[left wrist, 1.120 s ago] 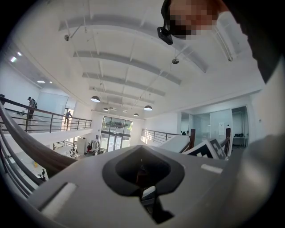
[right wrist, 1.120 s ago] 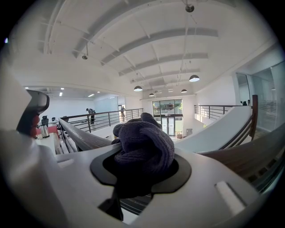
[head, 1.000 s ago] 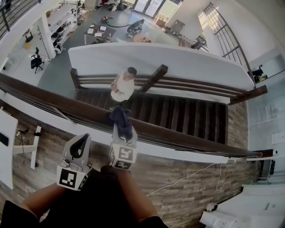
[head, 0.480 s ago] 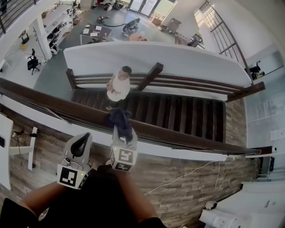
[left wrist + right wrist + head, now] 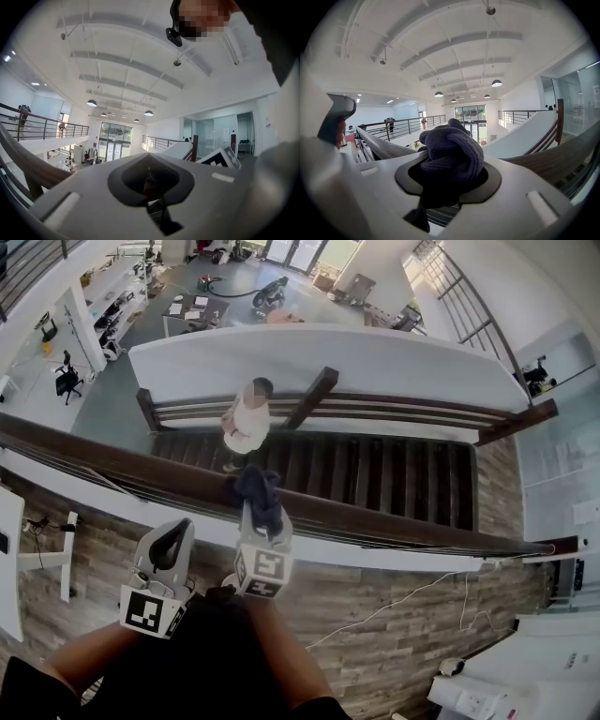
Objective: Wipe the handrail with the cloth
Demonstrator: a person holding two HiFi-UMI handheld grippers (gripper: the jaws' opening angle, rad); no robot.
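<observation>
Right hand-held gripper (image 5: 261, 514) is clamped on a bunched dark knit cloth (image 5: 255, 488). The wad sticks out past the jaw tips and sits on top of the dark wooden handrail (image 5: 403, 523), so cloth rather than plastic meets the wood. In the right gripper view the cloth (image 5: 452, 152) fills the jaw opening of the hand-held gripper (image 5: 449, 176). The handrail (image 5: 555, 164) runs off to the right of the jaws, and more of it curves away to their left. This looks held for a stroke along the rail. Most of the rail's length lies to the right of the jaws, with a shorter run to the left. Left hand-held gripper (image 5: 169, 547) hangs just left of and behind the right one, on the near side of the rail and off the wood. Its jaws are together with nothing between them, which the left gripper view (image 5: 150, 177) confirms; it is likely kept back so as not to foul the wipe. Beyond the cloth the floor drops away to a staircase (image 5: 394, 474), where a person (image 5: 246, 420) stands almost straight ahead of the jaws. A lower rail (image 5: 412, 409) runs further out. Behind the grippers, to the right, a thin cable (image 5: 403, 601) trails across the plank floor (image 5: 375, 652), well clear of the rail. Nothing visible rests on the handrail top to block a pass either way.
</observation>
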